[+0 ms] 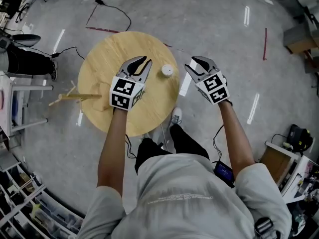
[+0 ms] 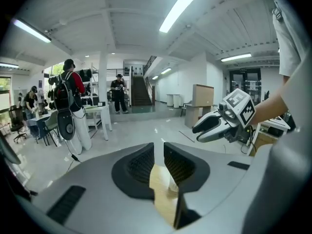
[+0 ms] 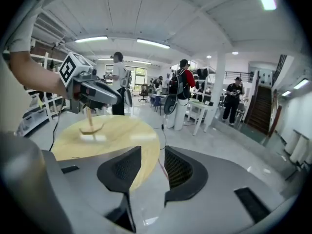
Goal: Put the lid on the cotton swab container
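Note:
A small white round cotton swab container (image 1: 167, 70) stands on the round wooden table (image 1: 107, 59), near its right edge. I cannot tell whether its top is a fitted lid. My left gripper (image 1: 141, 63) hovers above the table just left of the container, jaws slightly apart and empty. In the left gripper view, a bit of the white container (image 2: 171, 185) shows through the narrow gap of that gripper (image 2: 158, 150). My right gripper (image 1: 193, 64) is raised to the container's right, past the table's rim, with open, empty jaws. The right gripper view looks past its jaws (image 3: 152, 155) onto the table (image 3: 117, 130).
A thin wooden stand (image 1: 75, 96) stands at the table's left side and also shows in the right gripper view, wooden stand (image 3: 90, 126). Cables (image 1: 114, 9) run over the grey floor behind the table. Several people (image 2: 68, 106) stand by desks far off.

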Demonstrator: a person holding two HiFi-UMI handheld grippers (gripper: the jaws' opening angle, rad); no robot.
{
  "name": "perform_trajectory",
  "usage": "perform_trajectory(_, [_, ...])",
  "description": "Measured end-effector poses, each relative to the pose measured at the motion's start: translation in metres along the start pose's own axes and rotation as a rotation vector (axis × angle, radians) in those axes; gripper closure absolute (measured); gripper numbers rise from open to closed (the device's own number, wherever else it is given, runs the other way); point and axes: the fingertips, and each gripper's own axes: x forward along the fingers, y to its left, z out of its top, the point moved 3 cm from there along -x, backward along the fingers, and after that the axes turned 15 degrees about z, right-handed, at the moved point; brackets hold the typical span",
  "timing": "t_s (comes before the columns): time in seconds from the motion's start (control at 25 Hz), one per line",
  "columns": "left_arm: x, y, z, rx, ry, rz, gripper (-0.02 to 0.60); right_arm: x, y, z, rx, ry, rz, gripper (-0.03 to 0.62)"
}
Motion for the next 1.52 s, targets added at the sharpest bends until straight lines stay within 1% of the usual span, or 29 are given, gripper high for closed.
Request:
perform_trajectory(0.16, [-0.036,0.028,0.032,-0.036,-0.087,0.026,0.546,-0.044,0.005,0.047,-0.015,-0.059,-0.207,0.546])
perform_trajectory(0.2, [-0.047,0.034,0.039,-0.042,-0.102,0.027,0.551,-0.054,0.011,0.058,-0.005,-0.079,-0.243,0.562])
perform_trajectory(0.32, [-0.078,0.05,0.058,-0.055,-0.144,0.02,0.558,-0.081,0.03,0.087,0.011,-0.119,-0.31,0.566])
perform_trajectory(0.4, [-0.095,0.057,0.073,-0.038,-0.178,0.009,0.561,-0.095,0.043,0.105,-0.012,-0.124,-0.338,0.566])
perform_trajectory(0.6, [-0.137,0.067,0.105,0.04,-0.249,-0.016,0.562,-0.122,0.086,0.159,-0.091,-0.158,-0.383,0.566])
perform_trajectory(0.8, [-0.175,0.074,0.136,0.121,-0.32,-0.011,0.561,-0.156,0.12,0.206,-0.163,-0.228,-0.45,0.566])
perform_trajectory(0.96, [-0.21,0.09,0.159,0.15,-0.369,0.012,0.561,-0.173,0.142,0.237,-0.196,-0.268,-0.473,0.566])
perform_trajectory(1.12, [-0.238,0.103,0.171,0.166,-0.404,0.03,0.561,-0.184,0.158,0.257,-0.205,-0.312,-0.475,0.566])
perform_trajectory(1.24, [-0.25,0.106,0.179,0.184,-0.425,0.05,0.561,-0.189,0.164,0.266,-0.22,-0.334,-0.467,0.566])
perform_trajectory(1.32, [-0.255,0.105,0.184,0.196,-0.435,0.056,0.561,-0.19,0.165,0.27,-0.234,-0.337,-0.458,0.566])
perform_trajectory(1.52, [-0.259,0.106,0.19,0.196,-0.437,0.062,0.561,-0.187,0.165,0.274,-0.248,-0.326,-0.437,0.566])
